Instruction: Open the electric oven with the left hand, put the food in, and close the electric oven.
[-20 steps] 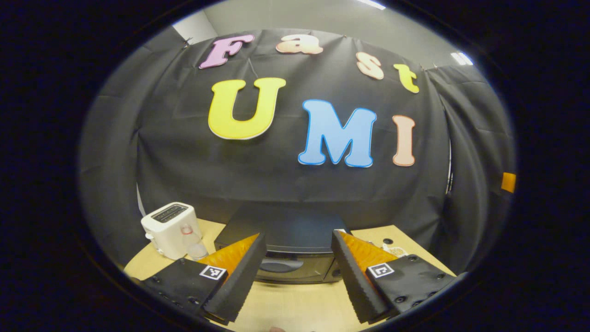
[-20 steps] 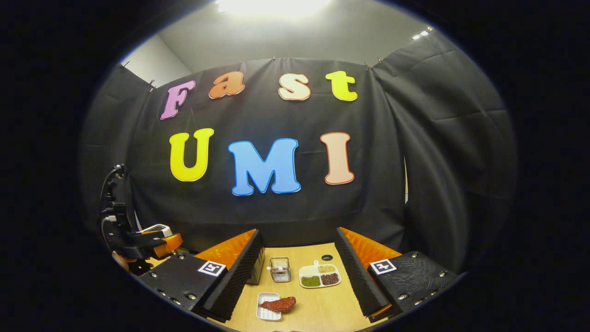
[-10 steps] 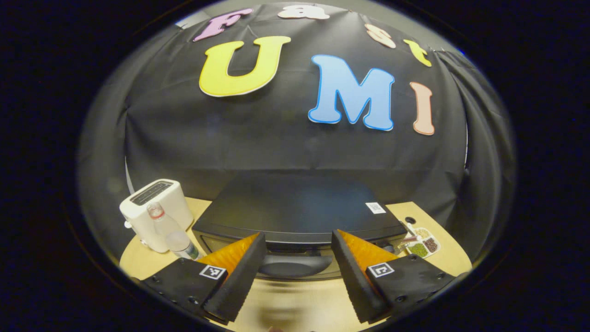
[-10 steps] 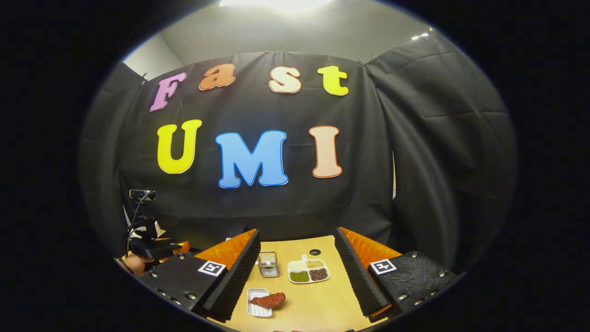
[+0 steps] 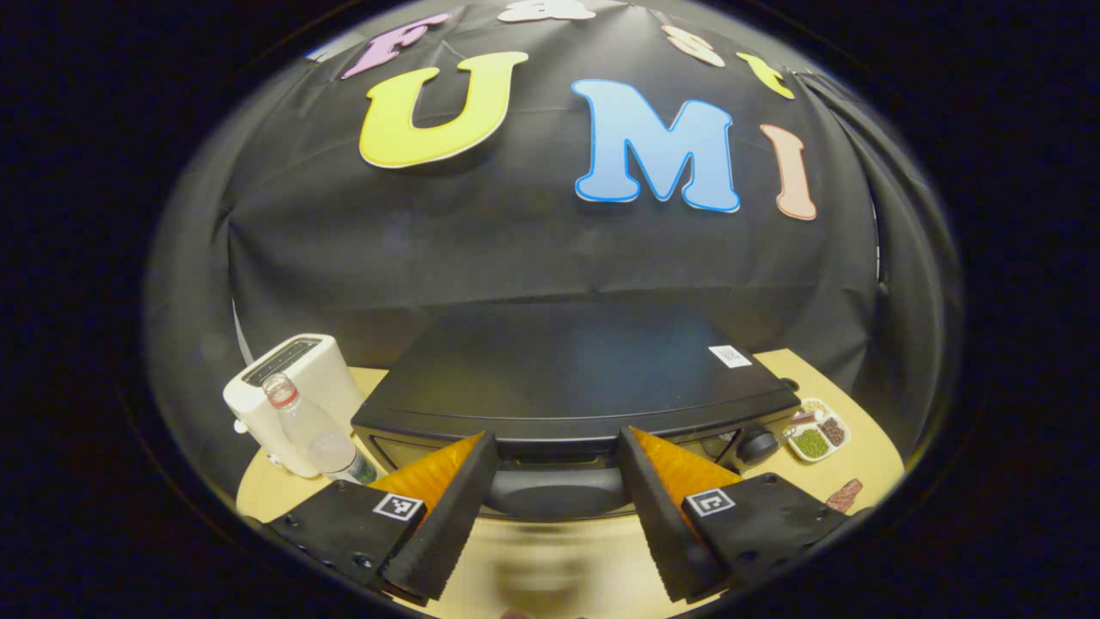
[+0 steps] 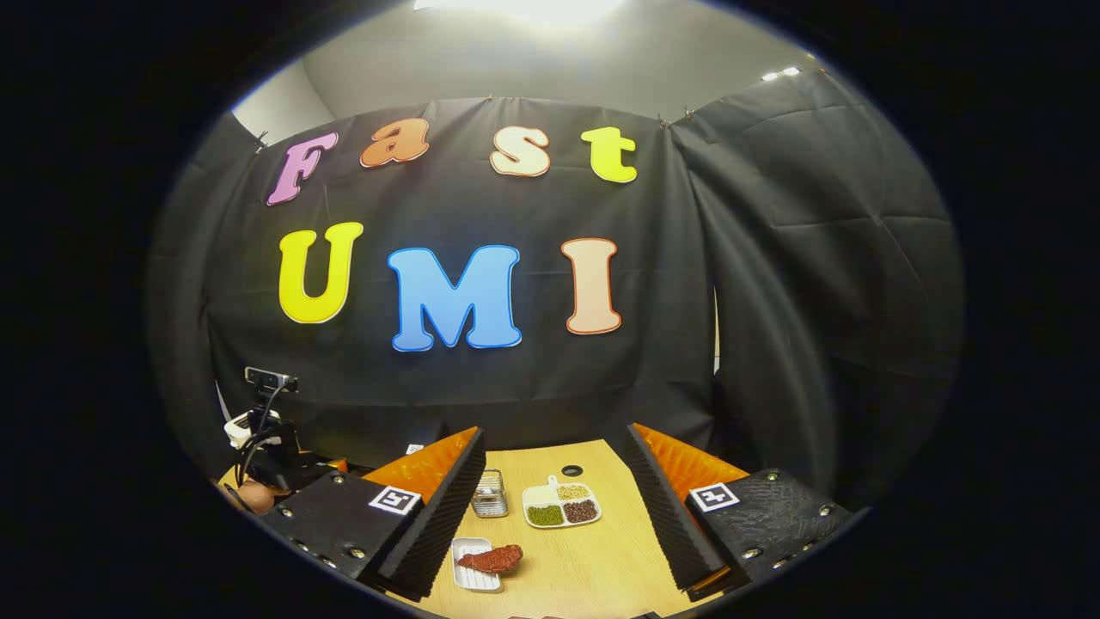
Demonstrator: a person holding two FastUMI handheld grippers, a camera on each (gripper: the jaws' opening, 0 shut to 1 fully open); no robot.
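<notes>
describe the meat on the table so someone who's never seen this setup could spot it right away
Start from the wooden table before the black cloth wall. In the right gripper view, a divided dish of green, tan and dark grains and a small wire basket stand farther back. Nearer the camera, the meat lies across a little white ribbed tray: a reddish-brown, rough-edged slab, the only red thing there.

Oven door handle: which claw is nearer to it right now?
Left. The left claw is open with the oven door handle just ahead between its fingers. The right claw is open off to the side, above the meat.
</notes>
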